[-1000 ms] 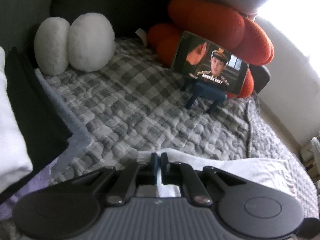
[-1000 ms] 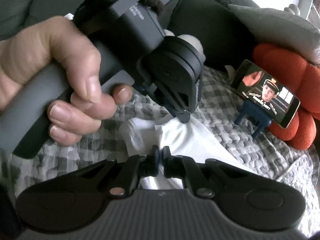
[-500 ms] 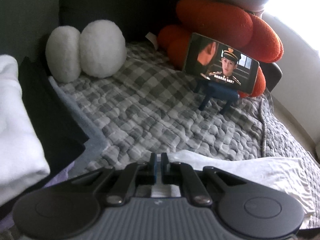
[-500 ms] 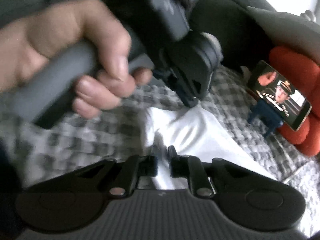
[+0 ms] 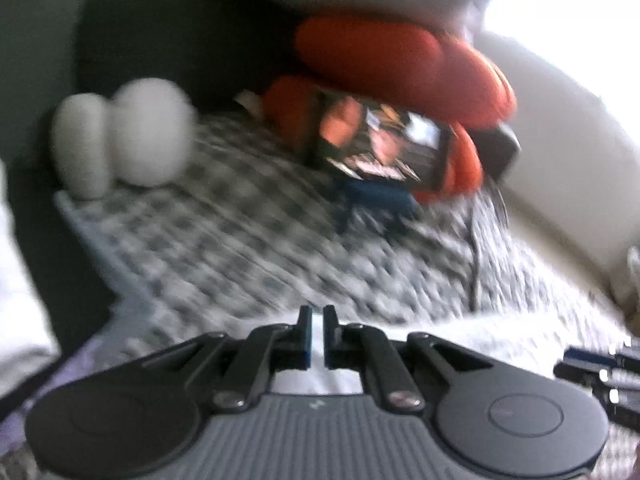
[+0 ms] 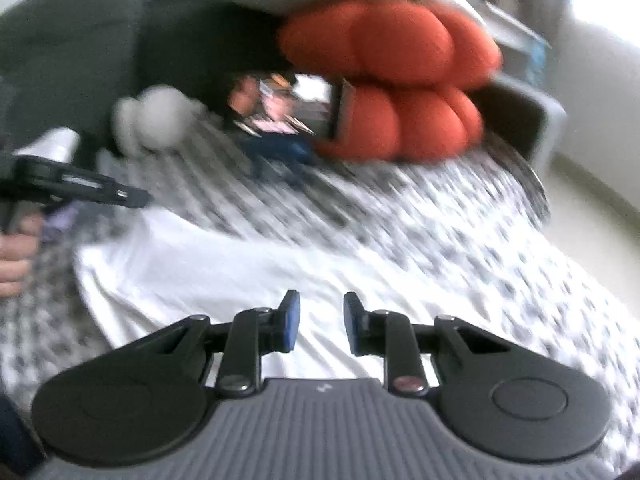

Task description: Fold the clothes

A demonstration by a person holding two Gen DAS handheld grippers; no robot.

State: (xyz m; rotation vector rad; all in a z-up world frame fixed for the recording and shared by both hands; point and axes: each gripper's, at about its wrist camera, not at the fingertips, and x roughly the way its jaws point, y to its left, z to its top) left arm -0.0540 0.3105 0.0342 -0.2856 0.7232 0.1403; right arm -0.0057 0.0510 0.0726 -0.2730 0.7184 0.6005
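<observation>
A white garment (image 6: 208, 268) lies spread on the grey checked blanket (image 6: 460, 232). My right gripper (image 6: 318, 320) is open and empty just above the cloth. My left gripper (image 5: 318, 332) has its jaws nearly together over the garment's near edge (image 5: 460, 332); white cloth shows in the narrow gap. In the right wrist view the left gripper (image 6: 132, 196) is at the far left, above the garment's left corner. In the left wrist view the right gripper's fingers (image 5: 592, 364) show at the right edge. Both views are blurred.
A phone on a blue stand (image 5: 384, 148) plays a video at the back. An orange cushion (image 5: 400, 60) lies behind it and a white plush (image 5: 128, 140) to its left. Folded clothes (image 5: 20, 300) are stacked at the left edge.
My right gripper has opened, let go of the white garment and swung right. The left gripper has moved to the garment's left end, still nearly shut.
</observation>
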